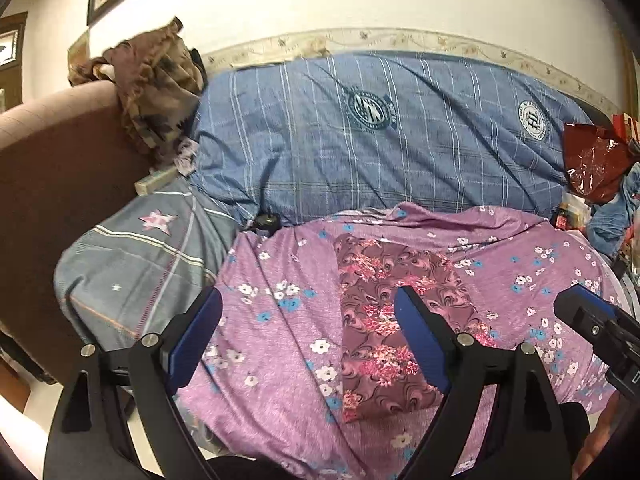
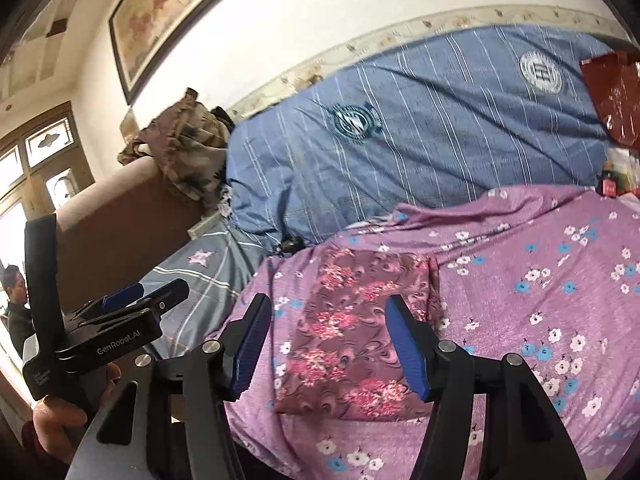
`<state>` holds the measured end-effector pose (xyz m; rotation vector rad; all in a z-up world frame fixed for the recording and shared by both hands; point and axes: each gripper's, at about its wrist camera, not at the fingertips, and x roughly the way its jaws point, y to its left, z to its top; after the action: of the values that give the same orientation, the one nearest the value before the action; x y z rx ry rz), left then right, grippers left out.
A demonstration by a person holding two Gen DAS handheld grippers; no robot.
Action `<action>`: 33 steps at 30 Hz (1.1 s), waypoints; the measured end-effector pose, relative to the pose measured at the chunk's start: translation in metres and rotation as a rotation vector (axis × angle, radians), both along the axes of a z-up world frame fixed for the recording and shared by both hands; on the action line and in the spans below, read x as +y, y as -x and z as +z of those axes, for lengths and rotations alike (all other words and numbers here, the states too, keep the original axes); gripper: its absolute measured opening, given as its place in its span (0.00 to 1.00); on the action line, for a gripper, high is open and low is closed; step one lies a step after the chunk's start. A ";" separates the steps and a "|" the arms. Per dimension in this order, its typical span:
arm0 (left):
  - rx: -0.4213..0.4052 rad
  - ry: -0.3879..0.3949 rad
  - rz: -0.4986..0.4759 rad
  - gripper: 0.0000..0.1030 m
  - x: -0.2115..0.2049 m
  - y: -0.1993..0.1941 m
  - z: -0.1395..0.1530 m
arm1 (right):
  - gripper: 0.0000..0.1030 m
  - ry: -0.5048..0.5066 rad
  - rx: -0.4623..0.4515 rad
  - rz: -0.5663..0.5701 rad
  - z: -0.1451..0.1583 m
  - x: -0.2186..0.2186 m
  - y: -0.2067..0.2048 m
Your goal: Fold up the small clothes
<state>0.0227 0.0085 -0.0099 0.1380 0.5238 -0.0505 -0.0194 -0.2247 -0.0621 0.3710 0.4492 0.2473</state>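
Note:
A small maroon floral cloth (image 1: 384, 320) lies folded into a flat rectangle on a purple flowered sheet (image 1: 280, 340). It also shows in the right wrist view (image 2: 352, 332). My left gripper (image 1: 308, 304) is open and empty, held above the cloth's left side. My right gripper (image 2: 328, 312) is open and empty, its fingers straddling the cloth from above. The right gripper's body shows at the right edge of the left wrist view (image 1: 600, 328). The left gripper shows at the left of the right wrist view (image 2: 140, 300).
A blue striped quilt (image 1: 380, 132) lies behind the purple sheet (image 2: 540, 280) against the wall. A grey pillow (image 1: 140, 264) and a brown headboard (image 1: 60, 168) are at the left, with camouflage cloth (image 1: 160, 84) on top. A red plastic bag (image 1: 596, 160) and clutter are at the right.

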 end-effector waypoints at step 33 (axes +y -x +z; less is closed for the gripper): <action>-0.046 0.000 0.035 1.00 0.005 0.044 0.005 | 0.61 0.102 -0.049 -0.013 0.005 0.026 0.039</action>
<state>-0.0215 0.0132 -0.0044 0.1294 0.4806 -0.0129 -0.0587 -0.1984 -0.0571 0.2680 0.4090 0.2192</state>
